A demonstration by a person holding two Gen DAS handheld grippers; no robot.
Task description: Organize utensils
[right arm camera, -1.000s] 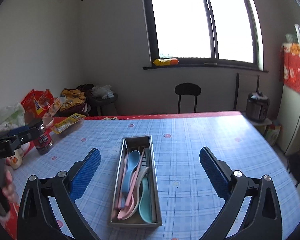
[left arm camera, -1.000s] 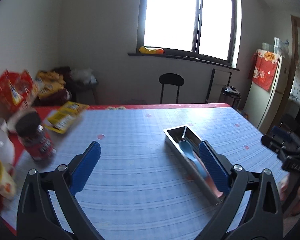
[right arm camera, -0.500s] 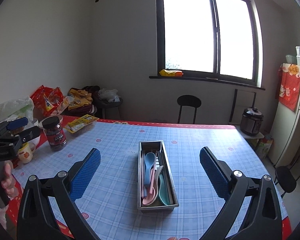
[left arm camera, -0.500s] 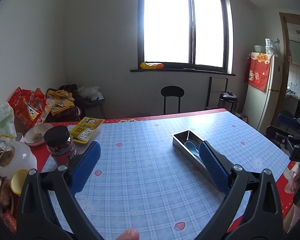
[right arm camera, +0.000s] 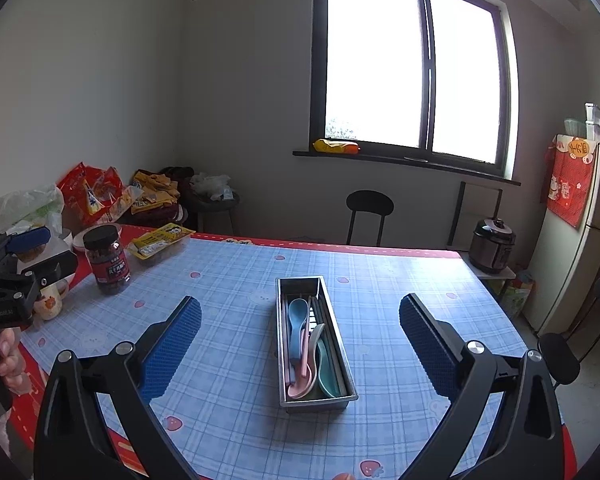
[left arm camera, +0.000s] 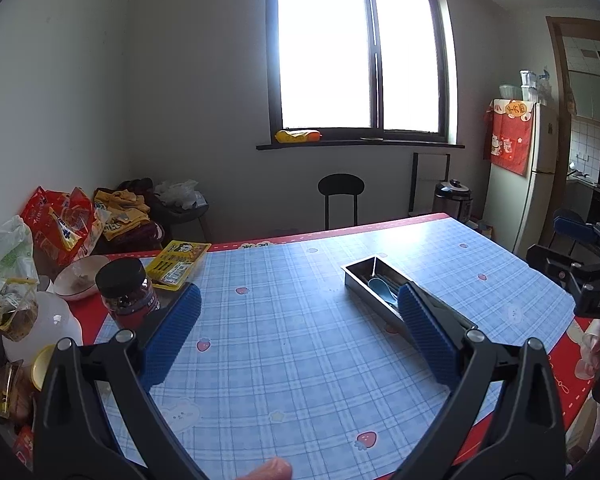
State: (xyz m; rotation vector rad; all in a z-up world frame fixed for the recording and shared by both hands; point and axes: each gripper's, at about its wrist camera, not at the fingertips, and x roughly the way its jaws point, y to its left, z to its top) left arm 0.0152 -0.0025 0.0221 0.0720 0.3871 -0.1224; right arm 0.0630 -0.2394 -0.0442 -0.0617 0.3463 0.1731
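Hovering above table [right arm camera: 236, 288]: both grippers, nothing held.
Right gripper [right arm camera: 300, 340]: jaws spread wide; metal tray [right arm camera: 342, 364] of spoons [right arm camera: 298, 320] lies between them at 12 o'clock.
Left gripper [left arm camera: 300, 336]: jaws wide apart; tray at 2 o'clock behind its right pad.

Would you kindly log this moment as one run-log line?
left gripper: open, empty | right gripper: open, empty | spoons: inside metal tray | tray on table
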